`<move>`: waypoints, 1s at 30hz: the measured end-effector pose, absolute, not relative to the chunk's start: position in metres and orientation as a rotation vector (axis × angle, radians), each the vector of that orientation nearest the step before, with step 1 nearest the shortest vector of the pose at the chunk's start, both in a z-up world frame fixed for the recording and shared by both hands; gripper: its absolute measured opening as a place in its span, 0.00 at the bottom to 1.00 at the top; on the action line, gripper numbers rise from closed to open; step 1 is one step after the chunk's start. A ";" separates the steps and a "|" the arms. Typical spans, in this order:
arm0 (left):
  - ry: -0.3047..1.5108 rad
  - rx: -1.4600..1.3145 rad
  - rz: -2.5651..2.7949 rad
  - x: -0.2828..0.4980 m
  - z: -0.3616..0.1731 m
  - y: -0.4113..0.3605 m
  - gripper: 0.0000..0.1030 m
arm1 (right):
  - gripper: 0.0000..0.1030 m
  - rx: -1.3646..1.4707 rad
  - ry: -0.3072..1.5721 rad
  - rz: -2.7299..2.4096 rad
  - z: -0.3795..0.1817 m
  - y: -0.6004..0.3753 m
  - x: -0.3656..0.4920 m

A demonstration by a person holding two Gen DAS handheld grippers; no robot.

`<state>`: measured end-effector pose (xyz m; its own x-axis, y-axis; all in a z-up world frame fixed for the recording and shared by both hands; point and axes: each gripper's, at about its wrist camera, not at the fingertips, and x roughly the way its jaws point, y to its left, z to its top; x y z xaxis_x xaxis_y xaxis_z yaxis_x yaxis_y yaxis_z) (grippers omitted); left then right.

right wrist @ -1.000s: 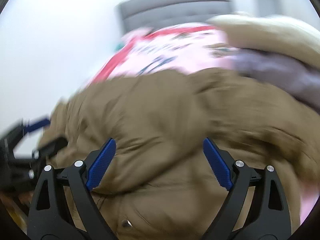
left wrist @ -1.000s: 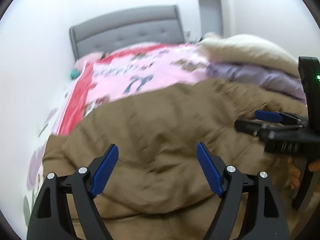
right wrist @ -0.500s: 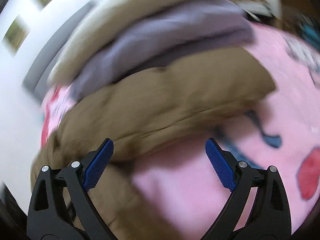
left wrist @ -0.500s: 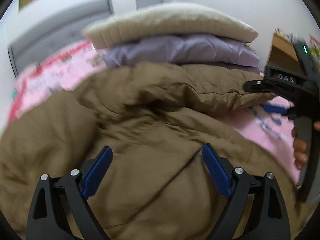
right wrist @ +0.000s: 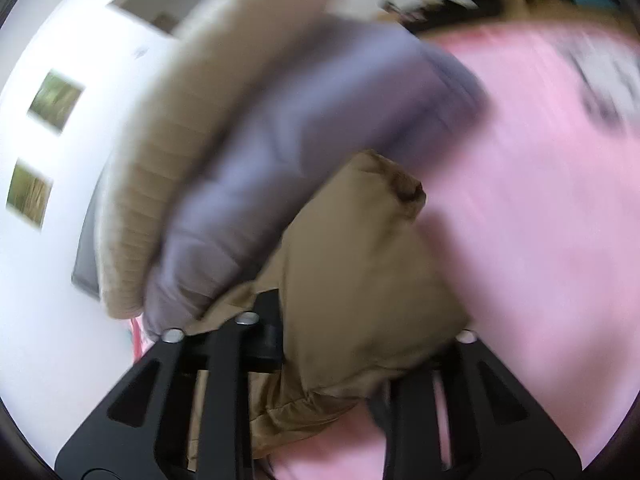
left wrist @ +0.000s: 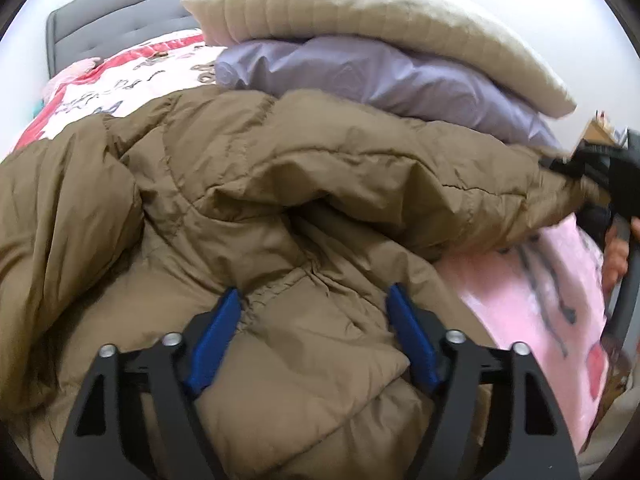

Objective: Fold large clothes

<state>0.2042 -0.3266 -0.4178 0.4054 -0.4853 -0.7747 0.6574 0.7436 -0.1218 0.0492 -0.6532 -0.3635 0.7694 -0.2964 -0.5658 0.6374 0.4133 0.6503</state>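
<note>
A brown puffer jacket (left wrist: 280,184) lies crumpled across the bed. My left gripper (left wrist: 316,320) hangs low over its near part, jaws closing, with a ridge of the brown fabric between the blue pads (left wrist: 216,332); I cannot see them pinch it. One sleeve (left wrist: 500,200) stretches to the right, where my right gripper (left wrist: 600,172) holds its end. In the right wrist view, the right gripper (right wrist: 360,340) has its jaws closing tight on the bunched sleeve end (right wrist: 360,260), which hides the pads.
Behind the jacket sits a stack of a lilac quilted piece (left wrist: 380,76) under a cream ribbed one (left wrist: 360,8). A pink printed cover (left wrist: 540,280) lies on the bed, with a grey headboard (left wrist: 120,12) behind. A hand (left wrist: 616,256) shows at the right edge.
The right gripper has gone from wide open to shut on the sleeve end. The left gripper's jaws have narrowed over the jacket, and it has sunk closer to the fabric.
</note>
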 end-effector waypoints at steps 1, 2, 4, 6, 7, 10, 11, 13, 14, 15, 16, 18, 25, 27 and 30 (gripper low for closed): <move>0.902 0.191 -0.726 0.205 -0.416 -0.324 0.67 | 0.17 0.945 0.389 -0.597 -0.352 -0.654 0.055; 0.902 0.168 -0.720 0.206 -0.415 -0.323 0.66 | 0.16 0.877 0.380 -0.574 -0.329 -0.653 0.062; 0.901 0.119 -0.708 0.207 -0.408 -0.320 0.66 | 0.14 0.760 0.343 -0.530 -0.288 -0.649 0.073; 0.892 0.058 -0.702 0.207 -0.402 -0.319 0.66 | 0.14 0.671 0.334 -0.508 -0.260 -0.648 0.074; 0.899 0.051 -0.708 0.207 -0.402 -0.322 0.66 | 0.13 0.634 0.332 -0.490 -0.249 -0.644 0.080; 0.943 0.172 -0.699 0.196 -0.416 -0.346 0.66 | 0.13 0.519 0.340 -0.469 -0.228 -0.637 0.093; 0.945 0.236 -0.692 0.191 -0.425 -0.354 0.66 | 0.13 0.469 0.369 -0.505 -0.228 -0.635 0.101; 0.956 0.317 -0.674 0.189 -0.441 -0.363 0.66 | 0.12 0.476 0.407 -0.538 -0.235 -0.638 0.110; 0.964 0.312 -0.674 0.191 -0.444 -0.364 0.66 | 0.12 0.516 0.390 -0.539 -0.238 -0.640 0.108; 0.974 0.304 -0.676 0.195 -0.446 -0.365 0.67 | 0.12 0.540 0.365 -0.529 -0.237 -0.639 0.105; 0.980 0.295 -0.683 0.196 -0.446 -0.365 0.68 | 0.12 0.536 0.346 -0.525 -0.231 -0.634 0.104; 0.974 0.255 -0.705 0.198 -0.441 -0.359 0.69 | 0.12 0.501 0.316 -0.490 -0.215 -0.620 0.106; 0.919 0.086 -0.743 0.176 -0.406 -0.321 0.69 | 0.12 0.382 0.192 -0.214 -0.136 -0.555 0.127; 0.890 0.081 -0.752 0.163 -0.395 -0.310 0.69 | 0.12 0.343 0.180 -0.137 -0.119 -0.530 0.139; 0.838 0.102 -0.777 0.147 -0.382 -0.294 0.69 | 0.12 0.282 0.179 -0.019 -0.108 -0.487 0.160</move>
